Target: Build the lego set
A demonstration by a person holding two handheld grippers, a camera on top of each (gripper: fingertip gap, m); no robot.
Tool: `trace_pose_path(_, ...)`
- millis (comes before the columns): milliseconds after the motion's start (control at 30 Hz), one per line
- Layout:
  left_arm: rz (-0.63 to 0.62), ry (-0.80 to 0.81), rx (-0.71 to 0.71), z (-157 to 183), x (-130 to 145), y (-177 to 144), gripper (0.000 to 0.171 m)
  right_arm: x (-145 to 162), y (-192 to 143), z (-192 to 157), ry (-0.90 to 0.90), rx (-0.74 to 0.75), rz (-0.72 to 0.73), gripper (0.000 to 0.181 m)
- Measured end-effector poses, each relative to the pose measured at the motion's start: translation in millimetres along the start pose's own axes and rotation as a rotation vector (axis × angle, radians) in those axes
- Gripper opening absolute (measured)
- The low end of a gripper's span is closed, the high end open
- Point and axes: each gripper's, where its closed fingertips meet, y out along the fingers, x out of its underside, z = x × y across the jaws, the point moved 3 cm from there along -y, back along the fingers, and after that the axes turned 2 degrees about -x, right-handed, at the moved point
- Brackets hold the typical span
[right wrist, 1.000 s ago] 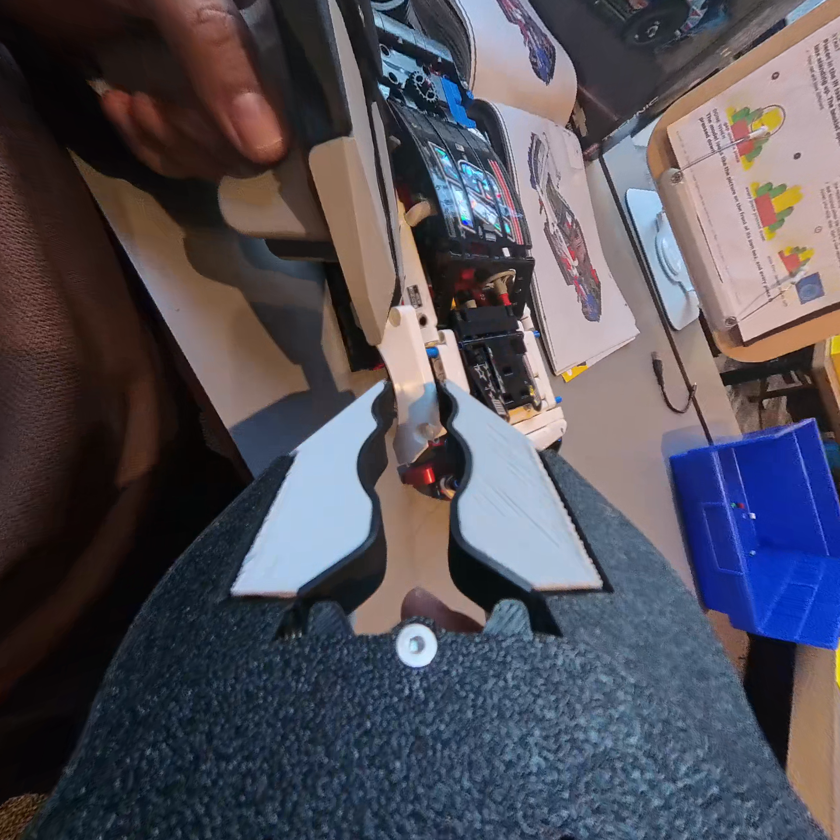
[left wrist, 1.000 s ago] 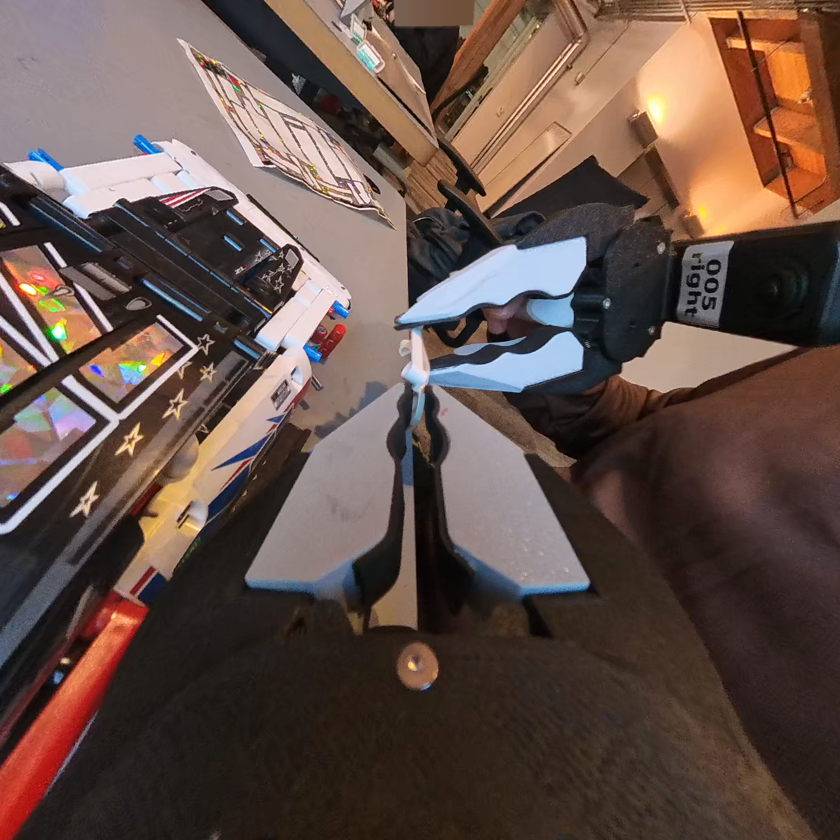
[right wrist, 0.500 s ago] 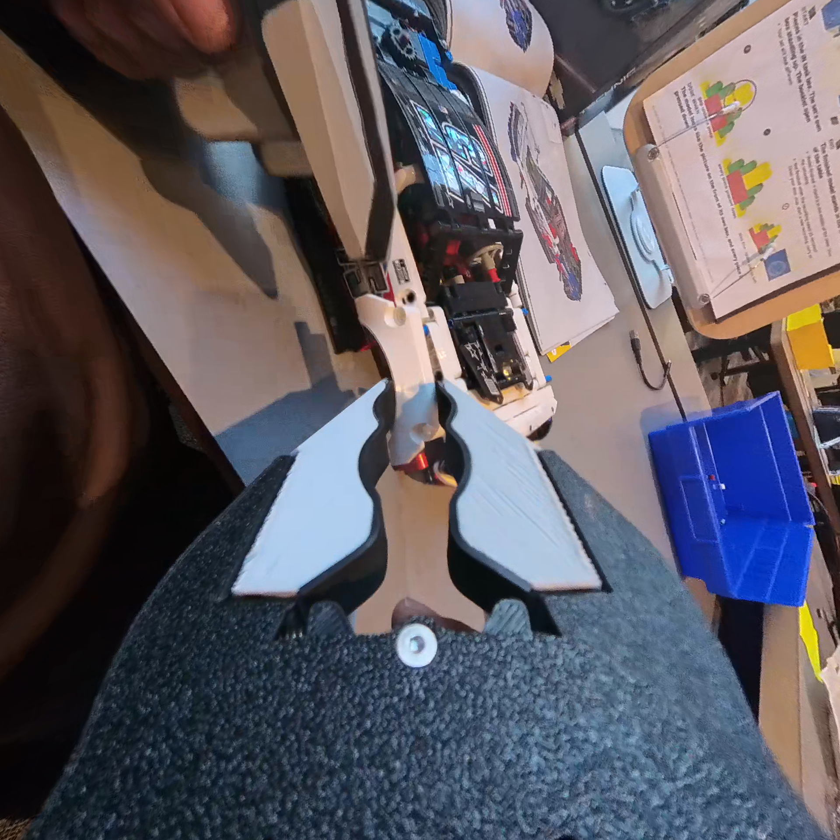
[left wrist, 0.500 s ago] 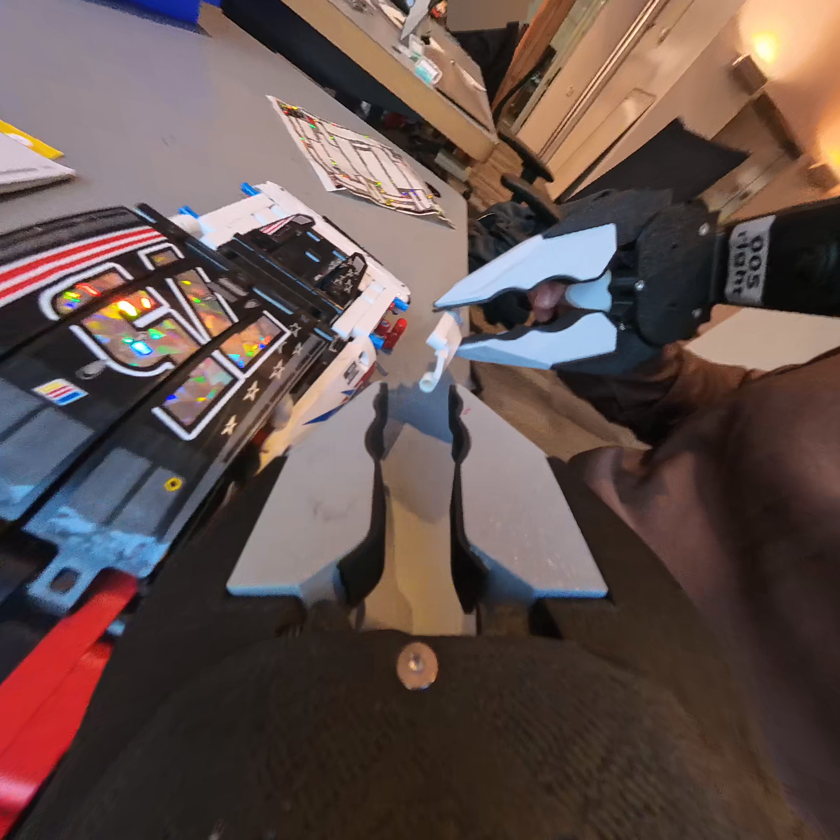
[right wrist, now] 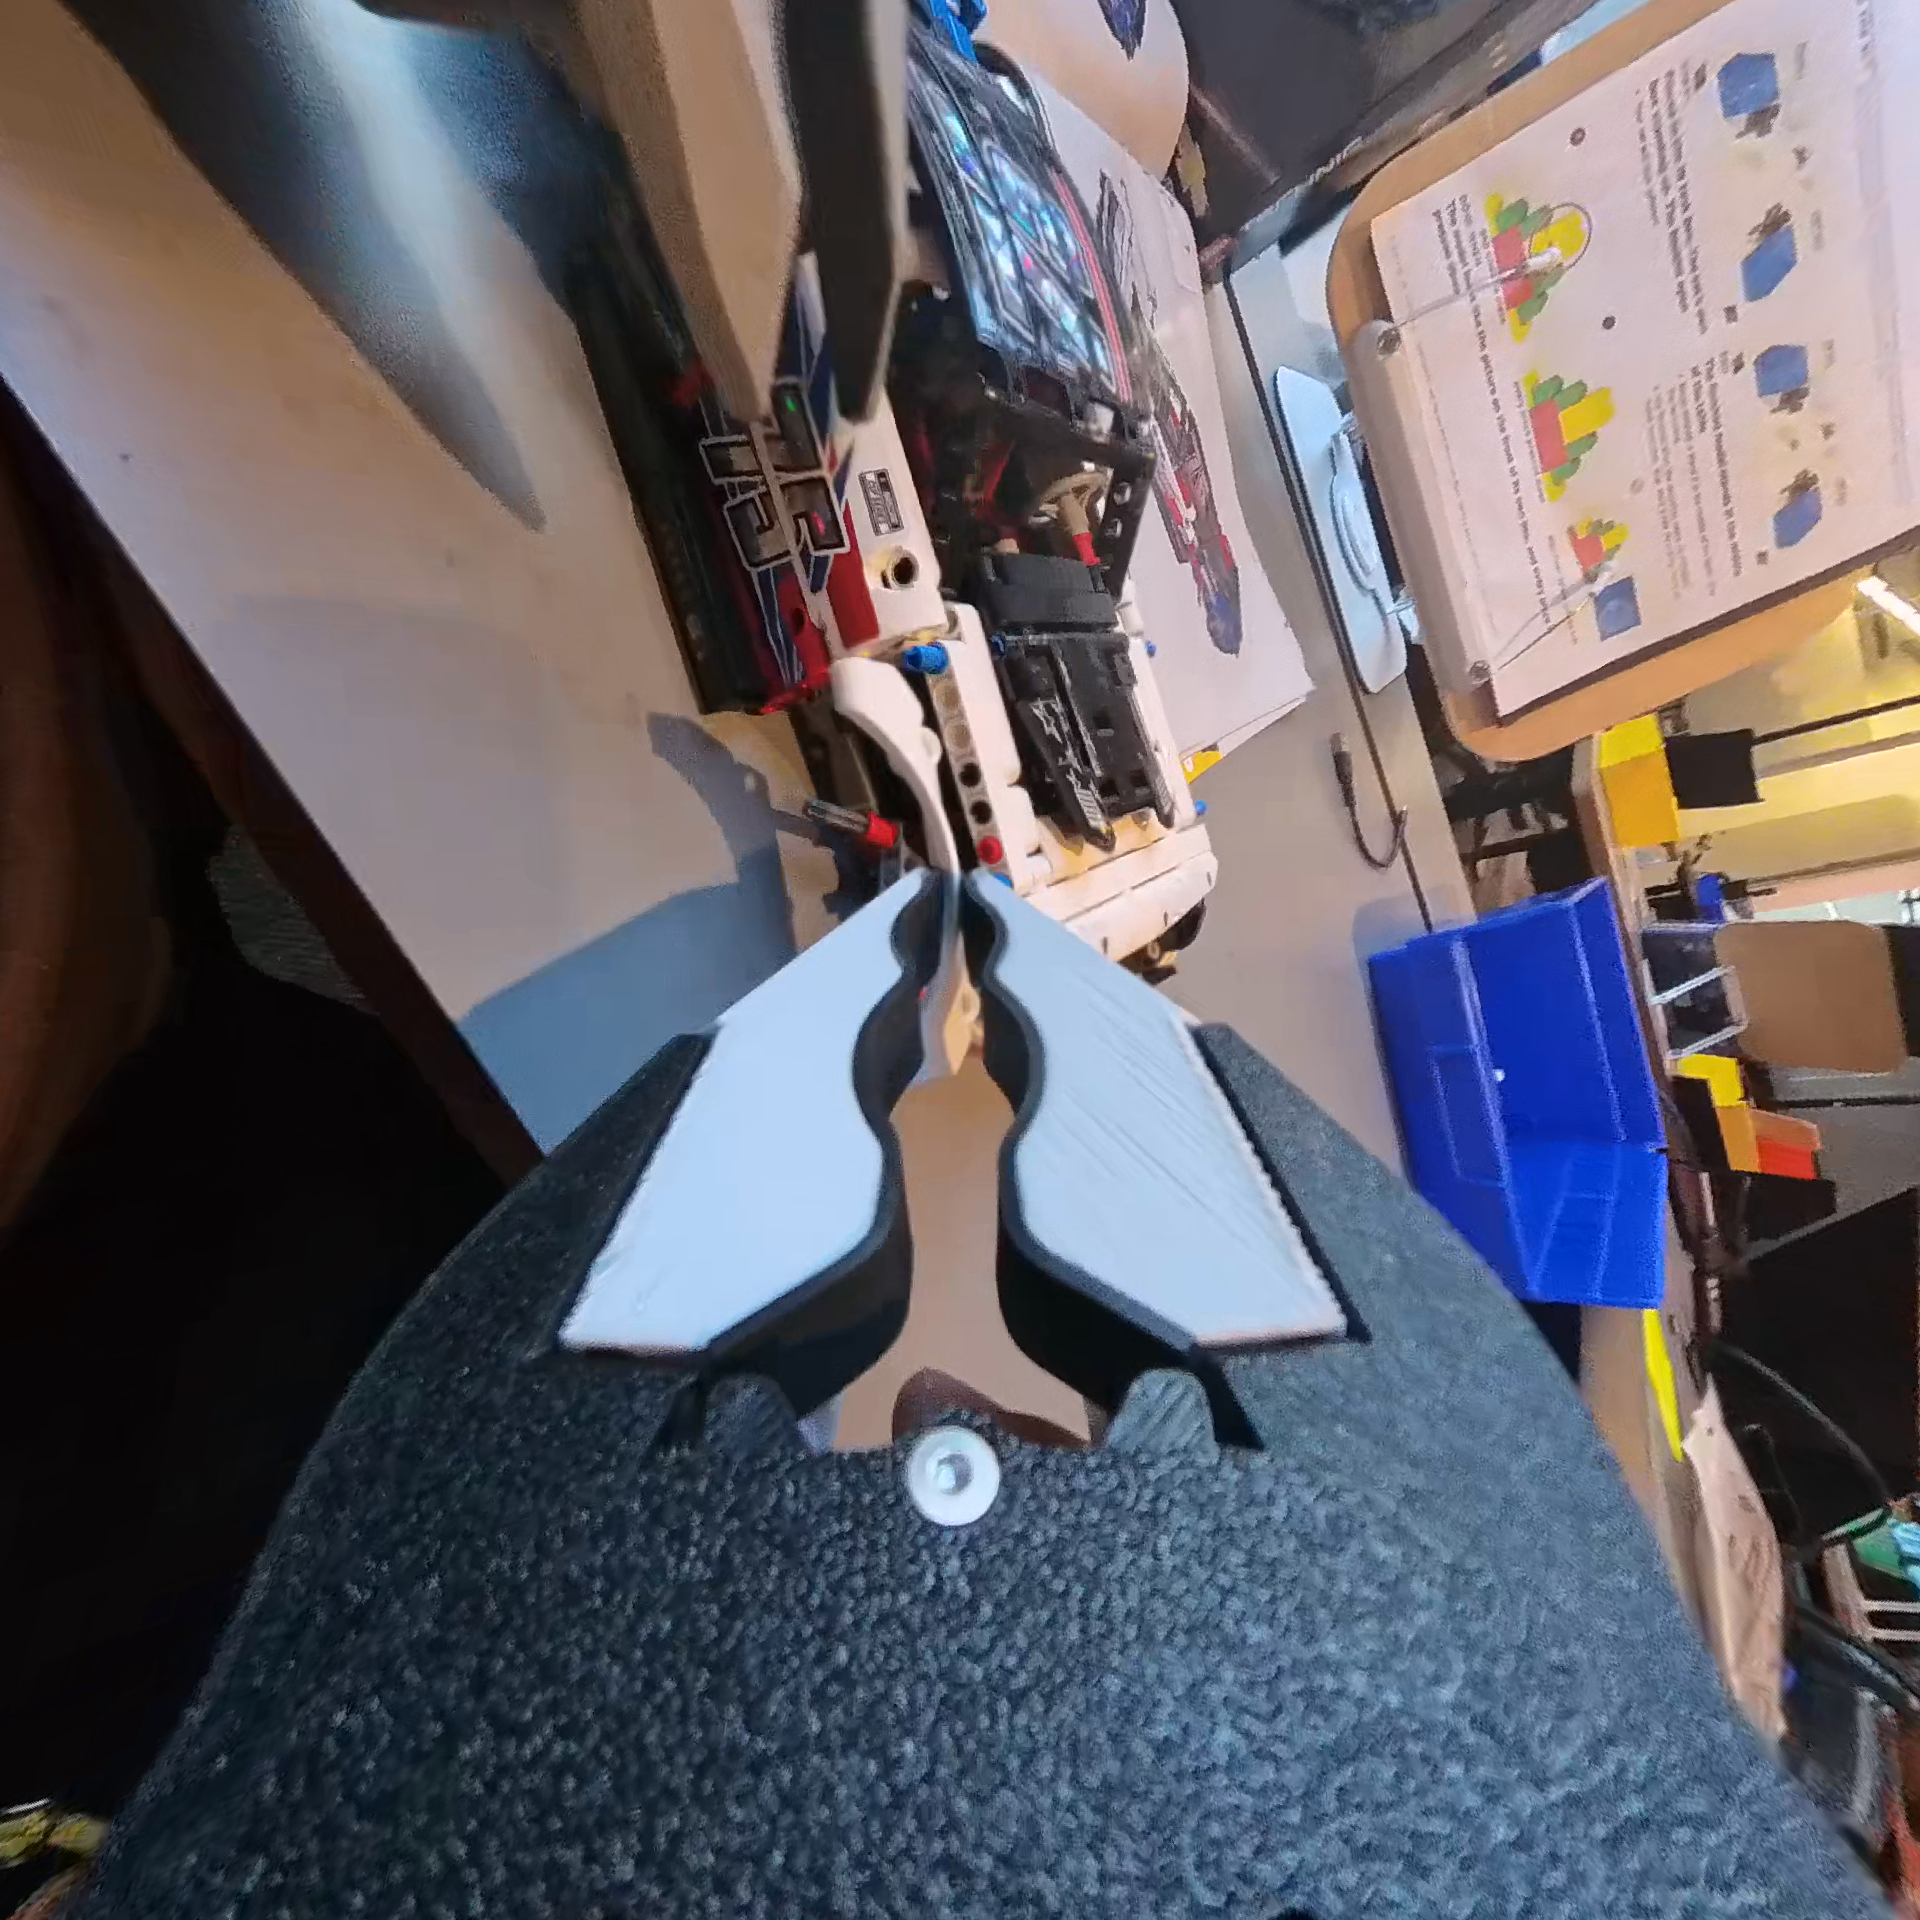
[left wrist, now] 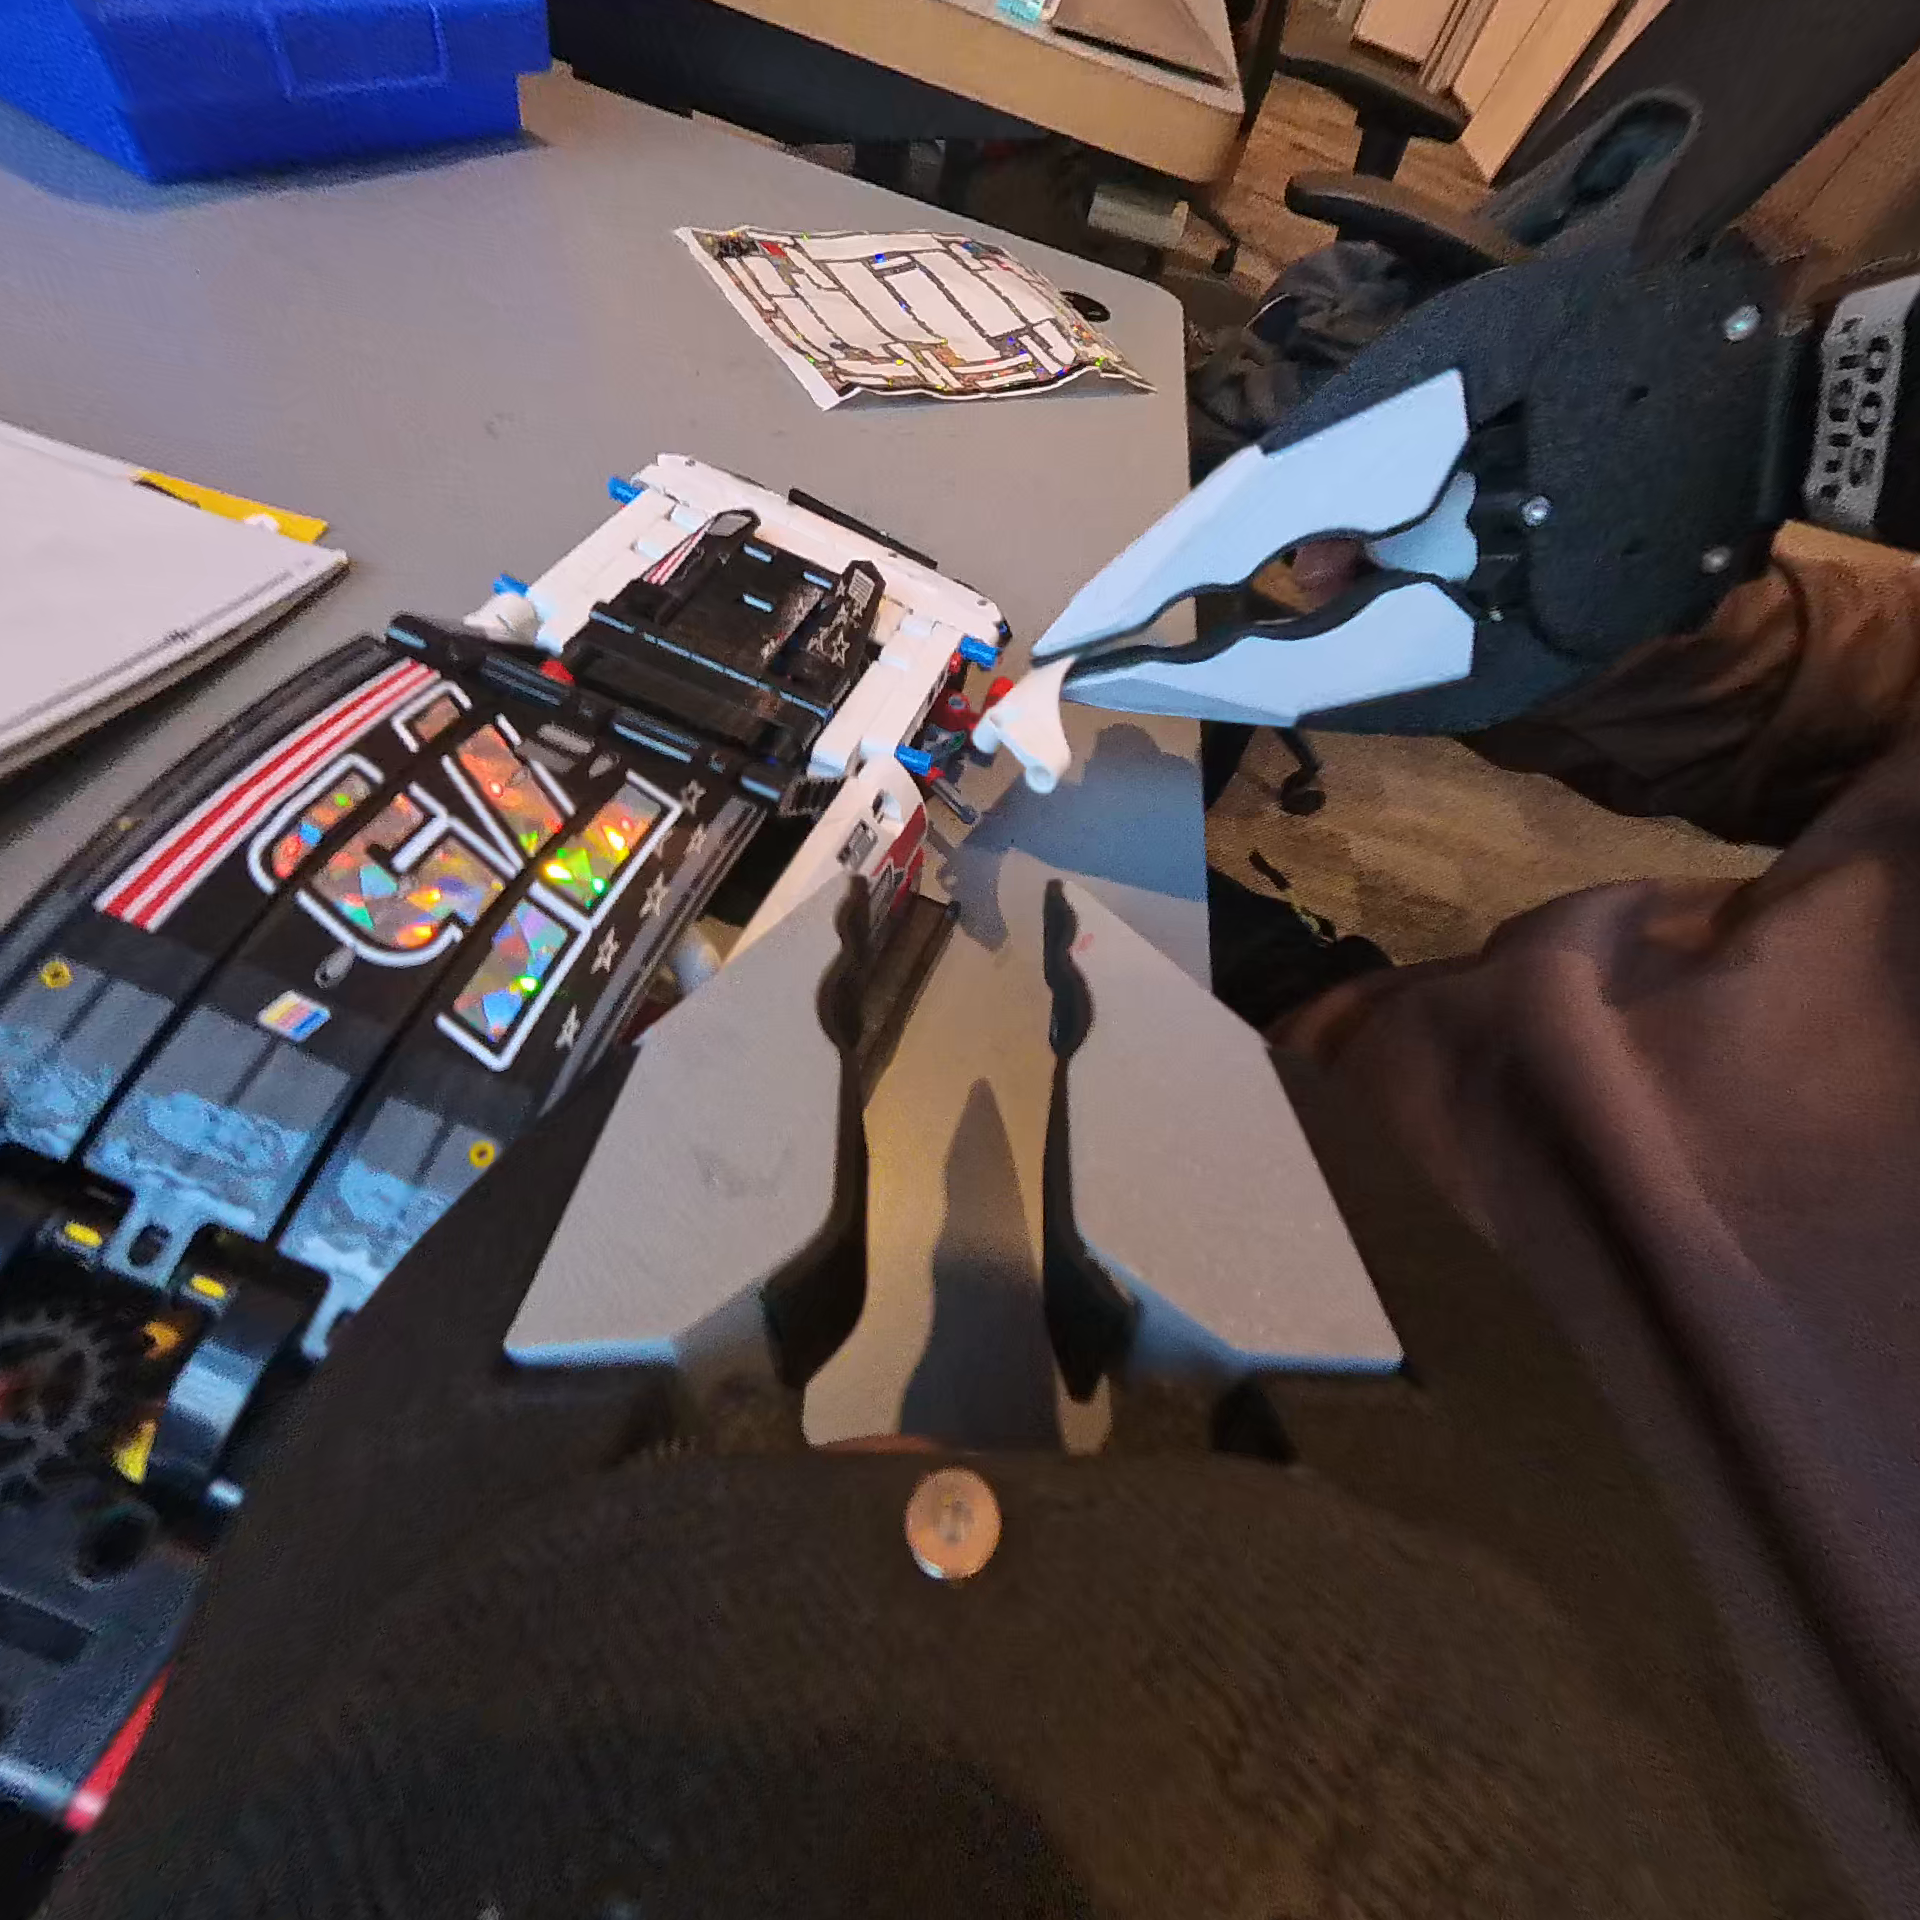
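Lego car (left wrist: pixel 436 831) lies on grey table (left wrist: pixel 436 343). Right gripper (left wrist: pixel 1049 665) pinches white curved piece (left wrist: pixel 1023 727) just beside car's rear corner. Left gripper (left wrist: pixel 951 914) parted, empty, near car's flank. Piece judged light, rigid, slippery; best gripped at flat end.

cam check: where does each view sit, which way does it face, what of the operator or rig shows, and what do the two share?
Left wrist view: sits on the left tool, open and empty, facing across the grey table over the lego car; shows its own fingers, the right tool and a brown sleeve.
Right wrist view: sits on the right tool, shut on a white curved piece, facing along the car's side towards a blue bin; shows its own fingers.
Shared: the car, the white piece, the bin.
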Motion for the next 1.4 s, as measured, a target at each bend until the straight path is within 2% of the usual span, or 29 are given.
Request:
trace_pose_path(100, -0.015, 0.015, 0.009, 1, -7, 6, 0.029, 0, 4, -5, -0.008, -0.005, 0.021, 0.003)
trace_pose_path(233, -0.077, 0.002, 0.035, 7, 0, 16, 0.026, 6, 12, -11, -0.035, 0.026, 0.003, 0.003)
trace_pose_path(433, -0.087, -0.199, 0.259, 35, -5, 25, 0.030, -23, -13, 1, -0.158, 0.229, 0.110, 0.003)
trace_pose_path(567, -0.009, -0.298, 0.356, 38, -21, 27, 0.028, -24, -15, -2, -0.175, 0.222, 0.117, 0.003)
trace_pose_path(600, -0.008, -0.316, 0.357, 36, -22, 28, 0.023, -23, -15, -2, -0.179, 0.228, 0.114, 0.004)
trace_pose_path(633, -0.012, -0.320, 0.350, 34, -21, 29, 0.009, -23, -15, -2, -0.183, 0.232, 0.112, 0.004)
trace_pose_path(733, 0.007, -0.325, 0.358, 34, -21, 31, 0.005, -23, -16, -1, -0.169, 0.225, 0.113, 0.004)
trace_pose_path(800, 0.004, -0.291, 0.338, 35, -16, 33, 0.005, -21, -15, -3, -0.132, 0.179, 0.123, 0.005)
trace_pose_path(933, 0.007, -0.106, 0.270, 36, -7, 32, 0.005, -18, -13, -14, 0.111, -0.087, 0.196, 0.020)
trace_pose_path(1067, 0.048, 0.170, 0.210, 42, -10, 27, 0.005, -21, -20, -6, 0.307, -0.263, 0.292, 0.029)
trace_pose_path(1233, 0.066, 0.372, 0.186, 45, -7, 23, 0.005, -21, -17, -8, 0.233, -0.354, 0.248, 0.019)
trace_pose_path(1400, 0.058, 0.346, 0.163, 40, -7, 23, 0.005, -22, -11, -7, 0.141, -0.320, 0.192, 0.018)
